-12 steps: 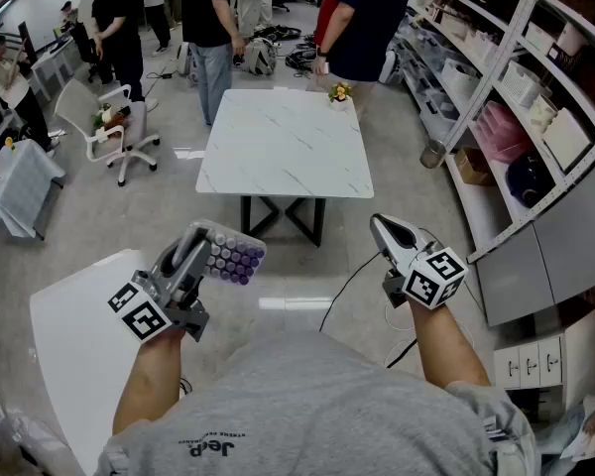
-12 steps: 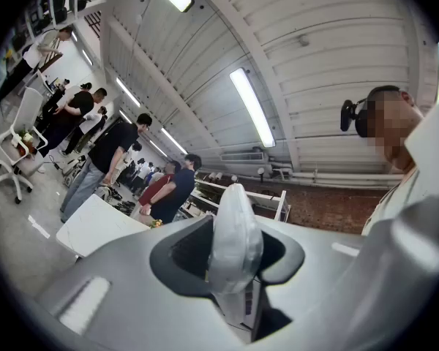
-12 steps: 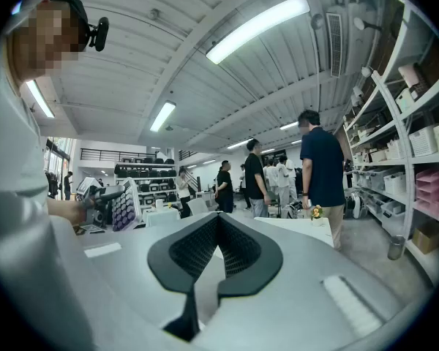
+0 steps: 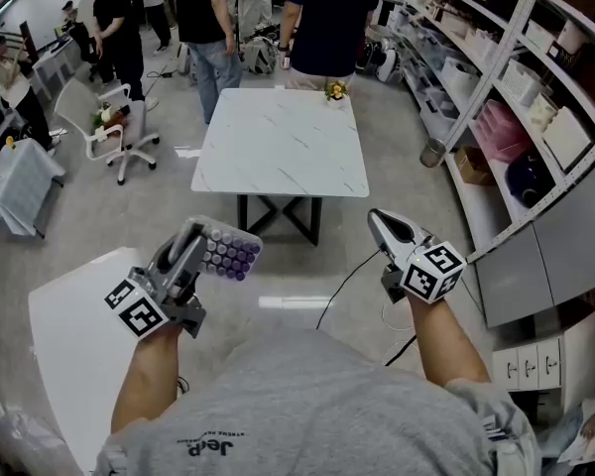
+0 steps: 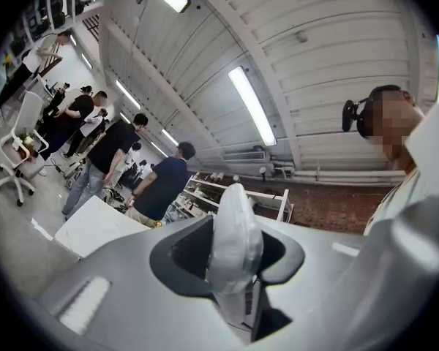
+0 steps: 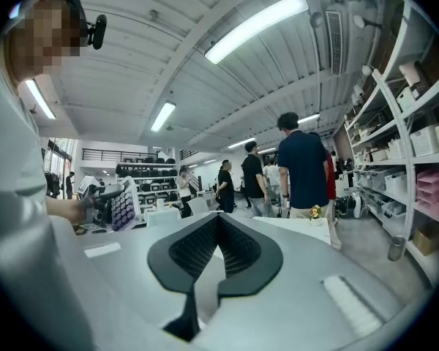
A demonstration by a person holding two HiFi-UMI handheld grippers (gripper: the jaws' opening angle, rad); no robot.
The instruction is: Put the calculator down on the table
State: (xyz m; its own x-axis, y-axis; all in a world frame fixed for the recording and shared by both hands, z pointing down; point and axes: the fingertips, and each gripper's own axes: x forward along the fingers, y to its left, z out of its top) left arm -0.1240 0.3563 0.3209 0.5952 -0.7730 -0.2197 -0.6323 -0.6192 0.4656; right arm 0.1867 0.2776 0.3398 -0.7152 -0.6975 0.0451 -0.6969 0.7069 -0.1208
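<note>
Ok: left claw [image 4: 202, 240] pinches the calculator [image 4: 232, 254] by one edge, pads pressed on it and keys turned toward my right side. It's mid-air over the floor, not down yet. Right claw [image 4: 381, 224] is pressed together on nothing and parked aside, since one grip is enough. Marble table [image 4: 278, 152] is ahead, well apart. Flowers [image 4: 335, 90] sit at its far edge, so I'd aim for the bare near part.
</note>
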